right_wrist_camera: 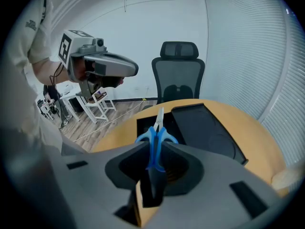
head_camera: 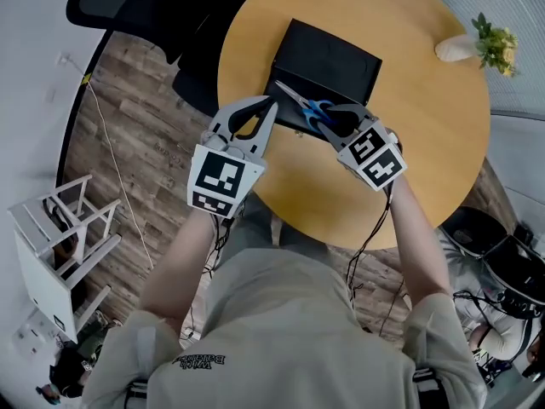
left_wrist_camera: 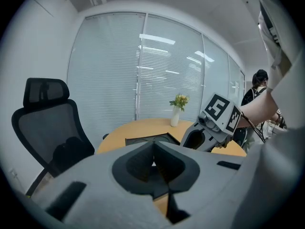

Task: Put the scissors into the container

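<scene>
Right tongs (right_wrist_camera: 155, 147): clamped on the handles of the blue-handled steel scissors (right_wrist_camera: 153, 135). Blades point forward, over the near edge of the black rectangular container (head_camera: 328, 62); cannot tell if the tips touch it.

Left tongs (left_wrist_camera: 153, 149): together, nothing between them, at the container's near left corner and close beside the right tongs.

Container sits on a round yellow wooden table (head_camera: 426, 160).

White vase of yellow flowers (head_camera: 477, 45): well right of the container, at the table edge.

Black mesh office chair (left_wrist_camera: 45, 123): beyond the container, off the table.
</scene>
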Available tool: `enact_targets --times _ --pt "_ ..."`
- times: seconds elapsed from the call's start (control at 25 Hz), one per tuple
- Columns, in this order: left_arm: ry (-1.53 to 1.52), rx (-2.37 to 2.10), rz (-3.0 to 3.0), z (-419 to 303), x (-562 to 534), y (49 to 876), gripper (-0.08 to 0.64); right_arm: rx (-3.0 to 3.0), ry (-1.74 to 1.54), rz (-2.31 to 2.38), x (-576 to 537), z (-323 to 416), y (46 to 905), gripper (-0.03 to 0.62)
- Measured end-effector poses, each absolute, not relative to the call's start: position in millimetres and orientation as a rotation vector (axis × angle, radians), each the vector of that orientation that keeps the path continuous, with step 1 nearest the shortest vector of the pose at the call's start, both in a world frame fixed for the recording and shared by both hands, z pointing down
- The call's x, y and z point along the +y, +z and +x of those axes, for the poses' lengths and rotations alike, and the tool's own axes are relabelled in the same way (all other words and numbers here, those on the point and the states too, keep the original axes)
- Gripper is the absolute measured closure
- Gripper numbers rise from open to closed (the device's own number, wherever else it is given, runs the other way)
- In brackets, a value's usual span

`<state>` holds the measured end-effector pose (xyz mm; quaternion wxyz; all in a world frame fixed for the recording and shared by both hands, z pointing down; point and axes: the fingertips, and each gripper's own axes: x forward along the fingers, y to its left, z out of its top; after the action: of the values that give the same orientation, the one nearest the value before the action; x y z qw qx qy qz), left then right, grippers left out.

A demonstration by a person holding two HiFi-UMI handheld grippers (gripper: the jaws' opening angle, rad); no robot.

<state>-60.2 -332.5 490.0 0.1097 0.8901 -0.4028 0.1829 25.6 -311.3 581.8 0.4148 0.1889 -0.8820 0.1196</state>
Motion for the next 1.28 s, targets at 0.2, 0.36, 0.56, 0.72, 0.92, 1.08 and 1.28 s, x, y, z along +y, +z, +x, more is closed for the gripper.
enact_targets --times 0.2,0.36,0.56,0.72,0.92,1.08,1.28 --pt "0.55 -1.15 2.58 -64.2 -331.1 511.8 0.538 -2.147 0.327 0.43 -309.7 23.6 614.1 0.503" --pt "0.556 -1.127 2.564 -65.1 -331.0 522.3 0.538 -2.106 0.339 0.396 -307.5 22.1 634.0 0.503" --pt "0.591 -1.109 2.551 -65.3 -331.6 537.4 0.538 -2.057 0.385 0.366 -306.4 21.7 655.7 0.503" --pt "0.6 -1.099 2.532 -65.6 -327.2 546.9 0.538 -2.033 0.401 0.351 -304.9 21.6 668.1 0.503" --pt "0.606 -1.098 2.512 -65.9 -324.2 555.3 0.538 -1.972 0.323 0.334 -309.5 25.4 677.5 0.503" --pt "0.602 -1.105 2.506 -69.0 -321.9 555.9 0.538 -1.915 0.299 0.336 -309.1 25.7 683.1 0.503" --pt "0.608 -1.101 2.503 -70.2 -318.6 559.9 0.538 -1.835 0.265 0.389 -311.6 28.2 692.8 0.503"
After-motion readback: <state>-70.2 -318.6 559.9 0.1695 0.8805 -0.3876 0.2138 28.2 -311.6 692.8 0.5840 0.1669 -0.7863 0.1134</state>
